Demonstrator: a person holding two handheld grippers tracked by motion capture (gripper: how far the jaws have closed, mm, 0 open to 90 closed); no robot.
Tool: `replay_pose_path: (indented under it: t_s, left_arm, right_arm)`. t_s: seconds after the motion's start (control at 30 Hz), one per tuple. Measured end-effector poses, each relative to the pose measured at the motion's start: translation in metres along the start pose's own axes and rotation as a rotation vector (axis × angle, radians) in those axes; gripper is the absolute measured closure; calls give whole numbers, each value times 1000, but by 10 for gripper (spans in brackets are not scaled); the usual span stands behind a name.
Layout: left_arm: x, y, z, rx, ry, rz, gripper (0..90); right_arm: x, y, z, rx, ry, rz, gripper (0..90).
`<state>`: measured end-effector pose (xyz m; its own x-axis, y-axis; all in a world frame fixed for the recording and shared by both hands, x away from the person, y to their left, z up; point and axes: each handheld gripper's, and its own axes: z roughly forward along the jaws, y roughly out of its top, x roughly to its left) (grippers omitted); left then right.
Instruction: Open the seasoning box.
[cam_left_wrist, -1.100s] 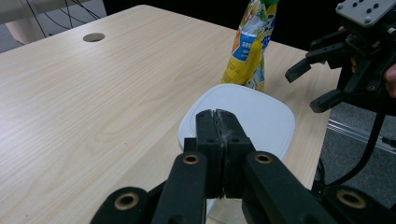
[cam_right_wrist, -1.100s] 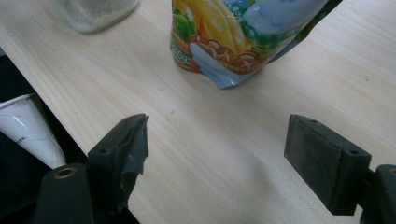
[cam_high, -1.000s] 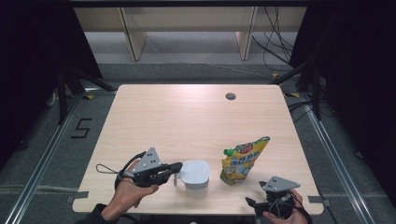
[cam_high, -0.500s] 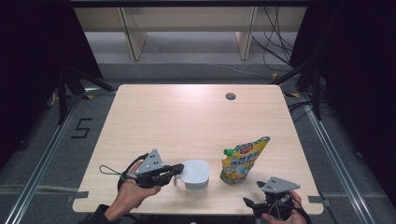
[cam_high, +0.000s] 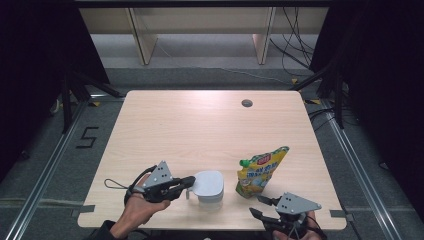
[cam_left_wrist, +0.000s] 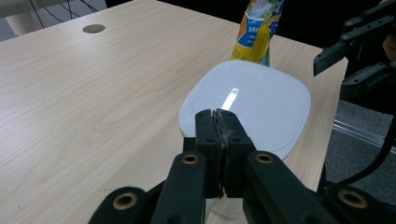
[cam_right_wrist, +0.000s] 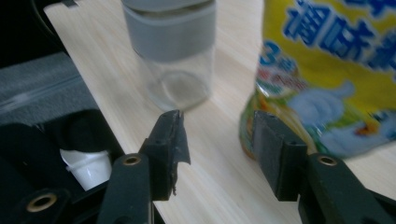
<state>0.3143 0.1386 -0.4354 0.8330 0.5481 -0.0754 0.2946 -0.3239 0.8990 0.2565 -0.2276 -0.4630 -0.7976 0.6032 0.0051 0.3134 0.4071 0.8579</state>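
Observation:
A clear jug with a white lid (cam_high: 208, 184) stands near the table's front edge. My left gripper (cam_high: 186, 185) is shut on its handle, and in the left gripper view the jaws (cam_left_wrist: 222, 114) meet at the rim of the lid (cam_left_wrist: 252, 102). A yellow spouted pouch (cam_high: 260, 172) stands upright to the right of the jug. My right gripper (cam_high: 257, 206) hovers at the front edge, just before the pouch. Its jaws (cam_right_wrist: 217, 123) have just been closing and still stand apart with nothing between them. The pouch (cam_right_wrist: 322, 70) and jug (cam_right_wrist: 170, 46) lie just beyond them.
The wooden table (cam_high: 200, 130) has a round cable hole (cam_high: 246, 103) at the back right. Its front edge runs just behind both hands. In the left gripper view the other gripper (cam_left_wrist: 355, 42) shows at the right, off the table's edge. Shelf legs stand beyond the table.
My right gripper has shifted slightly left towards the pouch, and its jaws stand narrower than before. The left gripper and the jug have kept still.

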Motion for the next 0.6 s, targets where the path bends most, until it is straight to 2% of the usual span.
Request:
replay_pose_path:
  t_s: [0.03, 0.1, 0.2, 0.23, 0.3, 0.33, 0.37, 0.4, 0.43, 0.5, 0.6]
  left_arm:
    - [1, 0, 0, 0, -1, 11, 872]
    - [0, -2, -1, -1, 8, -11, 872]
    - [3, -3, -1, -12, -14, 5, 869]
    - [2, -4, -1, -18, -8, -29, 869]
    - [2, -4, -1, -16, -10, -23, 869]
    - [2, -3, 0, -17, -12, -10, 869]
    - [2, -4, 0, -17, -11, -18, 870]
    - [1, -4, 0, -18, -11, -25, 869]
    - [2, -4, -1, -14, -9, -21, 869]
    - [1, -4, -1, -14, -11, -23, 869]
    - [1, -4, -1, -15, -12, -23, 870]
  right_arm:
    - [2, 3, 1, -7, 6, 2, 581]
    - [5, 8, 5, -25, 17, -8, 620]
    - [8, 16, 9, -54, 20, -22, 679]
    - [8, 19, 10, -59, 29, -28, 697]
    - [10, 24, 14, -91, 54, -27, 748]
    - [12, 26, 15, -94, 51, -29, 768]
    - [13, 29, 18, -94, 58, -35, 791]
    - [16, 31, 20, -89, 58, -22, 813]
    - [16, 33, 25, -99, 64, -52, 823]
    - [21, 38, 33, -114, 72, -41, 858]
    - [20, 46, 42, -95, 69, -67, 882]
